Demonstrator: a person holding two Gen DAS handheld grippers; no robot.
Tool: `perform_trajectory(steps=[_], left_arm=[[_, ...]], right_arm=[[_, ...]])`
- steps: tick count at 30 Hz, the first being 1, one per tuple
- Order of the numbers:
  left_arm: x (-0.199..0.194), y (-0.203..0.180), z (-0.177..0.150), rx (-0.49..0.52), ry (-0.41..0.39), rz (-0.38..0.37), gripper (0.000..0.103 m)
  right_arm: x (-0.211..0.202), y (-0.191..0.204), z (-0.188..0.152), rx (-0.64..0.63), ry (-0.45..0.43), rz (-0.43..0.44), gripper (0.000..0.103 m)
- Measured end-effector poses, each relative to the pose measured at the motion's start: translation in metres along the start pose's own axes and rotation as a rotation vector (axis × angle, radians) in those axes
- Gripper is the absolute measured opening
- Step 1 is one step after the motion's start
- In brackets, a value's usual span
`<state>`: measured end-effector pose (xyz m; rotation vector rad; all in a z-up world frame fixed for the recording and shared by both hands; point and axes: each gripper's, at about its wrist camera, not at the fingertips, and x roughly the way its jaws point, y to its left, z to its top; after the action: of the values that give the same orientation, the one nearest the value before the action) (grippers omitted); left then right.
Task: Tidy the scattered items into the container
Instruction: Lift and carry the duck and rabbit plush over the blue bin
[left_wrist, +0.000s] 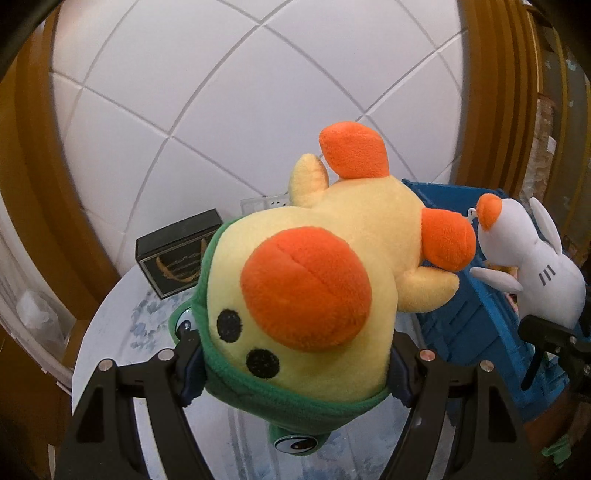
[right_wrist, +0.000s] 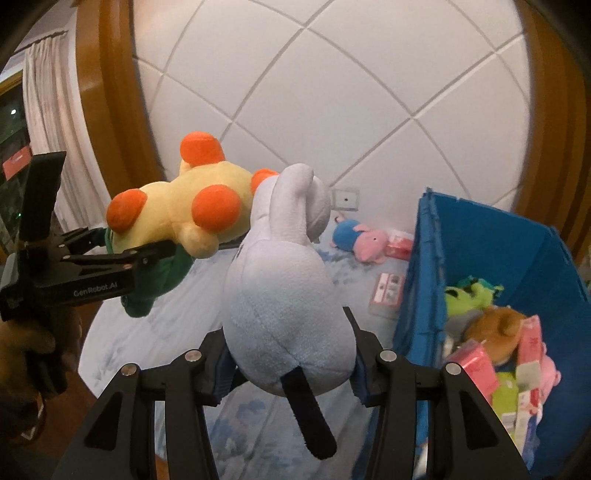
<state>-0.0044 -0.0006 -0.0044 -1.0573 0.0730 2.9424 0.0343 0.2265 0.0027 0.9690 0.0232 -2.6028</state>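
Note:
My left gripper (left_wrist: 295, 365) is shut on a yellow duck plush (left_wrist: 314, 280) with an orange beak, orange feet and a green hood, held above the table. It also shows in the right wrist view (right_wrist: 177, 214). My right gripper (right_wrist: 290, 369) is shut on a white plush bird (right_wrist: 284, 295) with a black tail, just left of the blue crate (right_wrist: 487, 236). The white bird also shows in the left wrist view (left_wrist: 535, 266), over the crate's (left_wrist: 465, 325) edge. The crate holds several plush toys and pink packets.
A round table with a pale floral cloth (right_wrist: 147, 332) lies below. On it are a blue-and-pink pig plush (right_wrist: 360, 238), a pink packet (right_wrist: 400, 243), a flat card pack (right_wrist: 388, 293) and a black box (left_wrist: 177, 251). A white tiled wall stands behind.

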Motion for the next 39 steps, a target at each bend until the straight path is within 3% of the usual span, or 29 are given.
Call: perform_trajectory(steps=[13,39], left_arm=[[0.014,-0.067,0.03,0.041,-0.025,-0.082,0.076],[0.056,-0.236,0.104,0.251,-0.037,-0.303,0.076]], right_arm=[[-0.038,-0.065,-0.003,0.061,-0.046,-0.073,0.049],[-0.1,-0.208,-0.04,0.288,-0.084,-0.316,0.049]])
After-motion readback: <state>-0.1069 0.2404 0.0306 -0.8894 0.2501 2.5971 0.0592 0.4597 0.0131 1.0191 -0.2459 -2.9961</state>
